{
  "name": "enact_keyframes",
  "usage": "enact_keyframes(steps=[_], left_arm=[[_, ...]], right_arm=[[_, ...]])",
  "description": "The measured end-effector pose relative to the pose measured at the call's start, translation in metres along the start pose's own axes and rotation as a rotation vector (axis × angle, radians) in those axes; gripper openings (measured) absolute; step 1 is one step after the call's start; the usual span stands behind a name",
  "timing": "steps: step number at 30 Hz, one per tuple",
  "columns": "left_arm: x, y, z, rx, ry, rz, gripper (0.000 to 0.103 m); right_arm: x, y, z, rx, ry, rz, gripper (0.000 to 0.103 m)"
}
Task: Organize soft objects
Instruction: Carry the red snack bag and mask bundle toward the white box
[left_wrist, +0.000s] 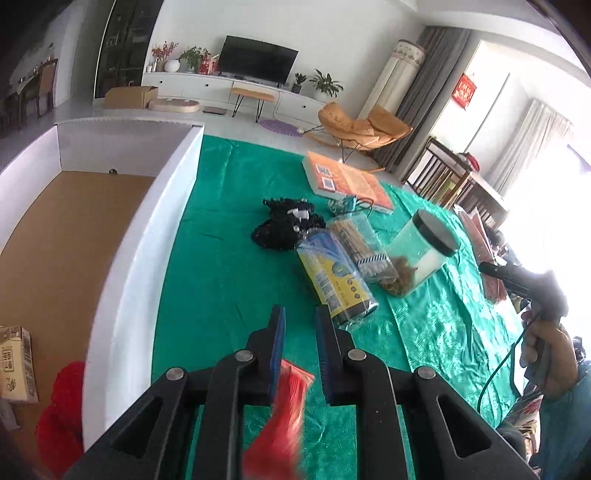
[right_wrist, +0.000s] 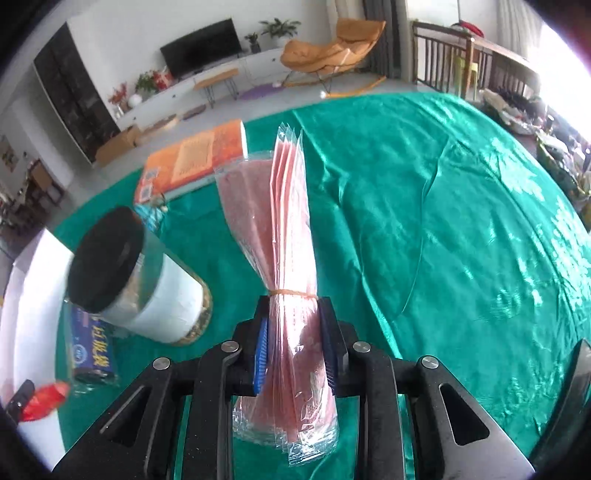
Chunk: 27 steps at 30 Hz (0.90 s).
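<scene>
Left wrist view: left gripper (left_wrist: 300, 317) sits over the green cloth (left_wrist: 229, 266), just right of the white-walled box (left_wrist: 147, 236). A red packet (left_wrist: 284, 413) hangs between the blue pads (left_wrist: 277, 350), low down near the finger bases and blurred. The tips stand a little apart above it; the jaws are as far closed as they go, so clamped on the red packet. In the box, on the brown floor: a red soft item (left_wrist: 61, 410) at the near corner and a small printed carton (left_wrist: 16, 363). On the cloth ahead: a black mesh bundle (left_wrist: 286, 225), a yellow-and-blue pack in clear wrap (left_wrist: 338, 277), a second clear pack of sticks (left_wrist: 364, 245), a clear jar with black lid (left_wrist: 424, 247) lying tilted, and an orange book (left_wrist: 347, 182) further back. At the right edge a hand (left_wrist: 550, 358) holds the other tool's handle.

Right wrist view: right gripper (right_wrist: 295, 332) is clamped on a pink sleeve bundle (right_wrist: 284, 229), a stack of pink sheets in clear sleeves bound by a rubber band (right_wrist: 293, 293) just above the pads. The bundle stands upright between the fingers, off the cloth (right_wrist: 443, 221), its top fanning out. To the left, the jar (right_wrist: 140, 284) rests tilted on the yellow-and-blue pack (right_wrist: 92, 350). The book (right_wrist: 195, 158) lies behind it. The box wall (right_wrist: 33, 288) and the red packet (right_wrist: 44, 400) show at the far left.
</scene>
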<state>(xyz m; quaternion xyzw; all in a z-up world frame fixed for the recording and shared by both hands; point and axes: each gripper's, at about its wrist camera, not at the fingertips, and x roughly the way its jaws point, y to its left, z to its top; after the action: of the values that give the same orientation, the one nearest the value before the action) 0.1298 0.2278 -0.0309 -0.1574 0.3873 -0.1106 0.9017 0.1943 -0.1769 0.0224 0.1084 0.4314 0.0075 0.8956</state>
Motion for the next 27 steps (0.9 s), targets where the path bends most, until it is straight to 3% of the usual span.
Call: enact_keyframes(steps=[2,5,8,12,18,24,25,26,27], left_arm=[[-0.011,0.007,0.007,-0.01,-0.017,-0.011,0.017],[-0.017,0.01,0.007,0.036,0.026,-0.001,0.017],[-0.016,-0.016,-0.015,0.223,0.094,0.033,0.018],[0.007,-0.045,-0.057,0.393,0.218,0.051,0.018],[0.047,-0.043,-0.077,0.405,0.262,0.163,0.019],[0.035,-0.046,-0.068,0.414,0.269,0.105,0.019],[0.029,-0.048,-0.064,0.431,0.265,0.099,0.021],[0.025,-0.05,-0.062,0.451,0.254,0.105,0.031],[0.023,-0.051,-0.059,0.466,0.245,0.112,0.061]], right_arm=[[-0.029,0.022,0.008,-0.027,-0.035,0.059,0.026],[-0.056,0.072,0.014,-0.083,-0.066,0.172,0.026],[-0.077,0.111,0.005,-0.103,-0.083,0.28,0.027],[-0.089,0.131,-0.013,-0.075,-0.067,0.408,0.027],[-0.097,0.131,-0.035,-0.069,-0.027,0.444,0.027],[-0.102,0.123,-0.045,-0.073,-0.019,0.459,0.027],[-0.103,0.122,-0.049,-0.072,-0.017,0.468,0.027],[-0.104,0.123,-0.05,-0.074,-0.016,0.476,0.027],[-0.105,0.124,-0.052,-0.077,-0.014,0.482,0.027]])
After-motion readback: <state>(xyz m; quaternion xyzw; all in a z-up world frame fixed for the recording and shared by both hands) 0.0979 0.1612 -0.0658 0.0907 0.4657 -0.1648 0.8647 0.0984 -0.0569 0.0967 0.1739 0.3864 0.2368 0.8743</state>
